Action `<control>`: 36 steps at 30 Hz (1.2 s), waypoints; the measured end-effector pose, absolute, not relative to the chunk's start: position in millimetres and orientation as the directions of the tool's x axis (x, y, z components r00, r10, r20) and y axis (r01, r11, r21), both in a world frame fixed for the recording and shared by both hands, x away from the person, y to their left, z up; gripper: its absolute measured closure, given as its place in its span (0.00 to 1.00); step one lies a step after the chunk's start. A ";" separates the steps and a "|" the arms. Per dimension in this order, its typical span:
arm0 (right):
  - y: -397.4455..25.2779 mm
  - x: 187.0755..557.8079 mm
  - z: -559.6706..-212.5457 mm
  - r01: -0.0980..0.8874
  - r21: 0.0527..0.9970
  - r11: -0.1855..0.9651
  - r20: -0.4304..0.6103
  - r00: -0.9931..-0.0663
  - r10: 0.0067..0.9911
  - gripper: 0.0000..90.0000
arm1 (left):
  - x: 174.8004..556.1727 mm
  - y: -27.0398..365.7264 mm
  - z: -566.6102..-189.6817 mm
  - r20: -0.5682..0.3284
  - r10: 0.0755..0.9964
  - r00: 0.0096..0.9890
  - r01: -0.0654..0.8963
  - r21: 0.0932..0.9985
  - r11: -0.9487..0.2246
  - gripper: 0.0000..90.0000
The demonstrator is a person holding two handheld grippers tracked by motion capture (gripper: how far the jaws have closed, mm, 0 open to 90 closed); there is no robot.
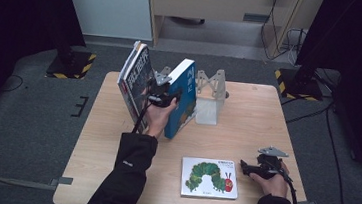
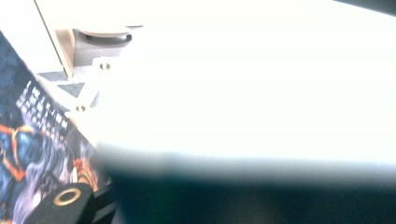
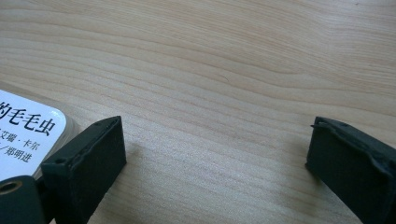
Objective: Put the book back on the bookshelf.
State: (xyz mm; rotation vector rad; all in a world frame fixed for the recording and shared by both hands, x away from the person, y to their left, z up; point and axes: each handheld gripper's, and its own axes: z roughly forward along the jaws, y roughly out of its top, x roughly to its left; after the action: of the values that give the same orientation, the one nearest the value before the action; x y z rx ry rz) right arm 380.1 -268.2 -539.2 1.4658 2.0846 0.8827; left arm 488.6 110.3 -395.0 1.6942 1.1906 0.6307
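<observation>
A thick blue book (image 1: 183,98) stands tilted on the wooden table (image 1: 257,119), and my left gripper (image 1: 168,99) is shut on its near edge. In the left gripper view that book (image 2: 243,198) is a close blur of white pages and dark blue cover, with one fingertip (image 2: 65,201) at the bottom left. Left of it a dark-covered book (image 1: 135,80) (image 2: 32,140) leans with thinner ones behind. A white caterpillar picture book (image 1: 209,177) (image 3: 23,135) lies flat near the front edge. My right gripper (image 1: 243,167) (image 3: 215,140) is open over bare wood just right of it.
A pale metal book stand (image 1: 209,97) sits right of the blue book at the table's back. Beyond the table are grey floor, dark curtains on both sides, a wooden desk frame (image 1: 218,5) and cables.
</observation>
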 end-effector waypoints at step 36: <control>-268.0 380.1 -539.0 0.662 0.711 0.237 0.006 -0.343 0.939 0.04 | 477.6 116.4 -363.3 -0.096 0.896 0.434 0.457 0.880 -0.127 0.65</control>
State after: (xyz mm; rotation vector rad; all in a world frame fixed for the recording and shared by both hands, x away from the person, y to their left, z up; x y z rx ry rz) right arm 380.1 -268.0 -539.0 1.4665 2.0915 0.8787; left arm 477.6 116.4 -363.3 1.7527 1.1704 0.5883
